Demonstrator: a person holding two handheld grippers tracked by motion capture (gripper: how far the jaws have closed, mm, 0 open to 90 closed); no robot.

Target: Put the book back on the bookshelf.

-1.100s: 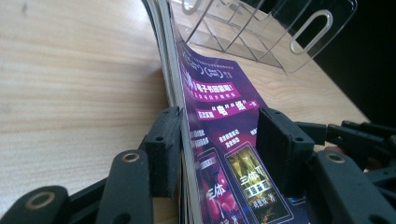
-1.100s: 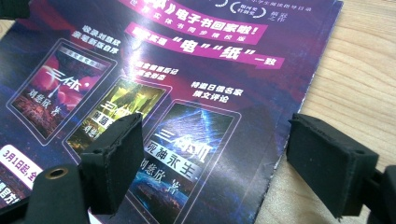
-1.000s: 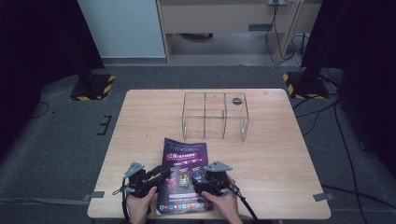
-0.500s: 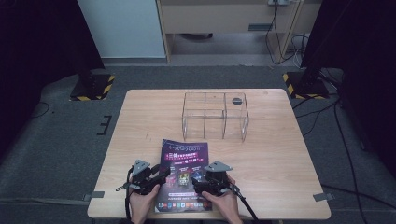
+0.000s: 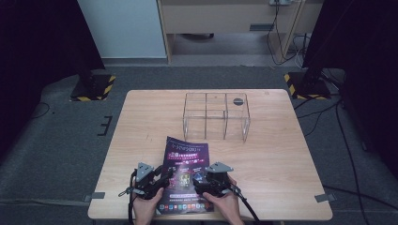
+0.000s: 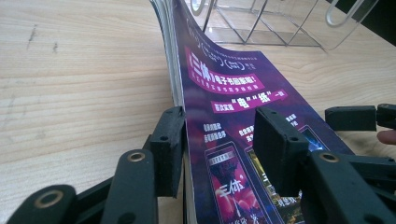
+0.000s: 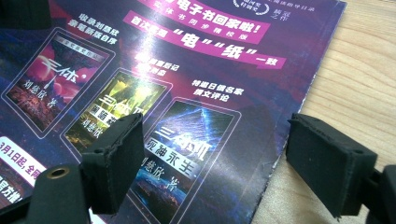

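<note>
At the near edge of the pale wooden tabletop (image 5: 277, 154) lies a thin purple glossy magazine (image 5: 184, 174), its cover up and its far end pointing toward the clear acrylic divided organiser box (image 5: 216, 116), which stands well apart from it; the left tongs (image 5: 157, 182) straddle the magazine's left edge, one pad against the stacked page edges and the other over the cover, and the jaws have just been closing with the magazine between them, though the left gripper view does not show the upper pad pressing yet, so I read them as released; the right tongs (image 5: 201, 182) sit spread wide over the lower right corner of the cover, one pad above the print and the other over bare wood beside the edge, gripping nothing; judged from its look, the magazine is light, floppy and slick on its coated cover, likely to sag and fan its pages if lifted by one corner, so the bound or thick long edge, where the left tongs are, seems the safest hold, with the right tongs steadying the opposite side; compared with a second ago, the magazine has slid slightly nearer and skewed a little, its far end now bowed upward off the tabletop
</note>
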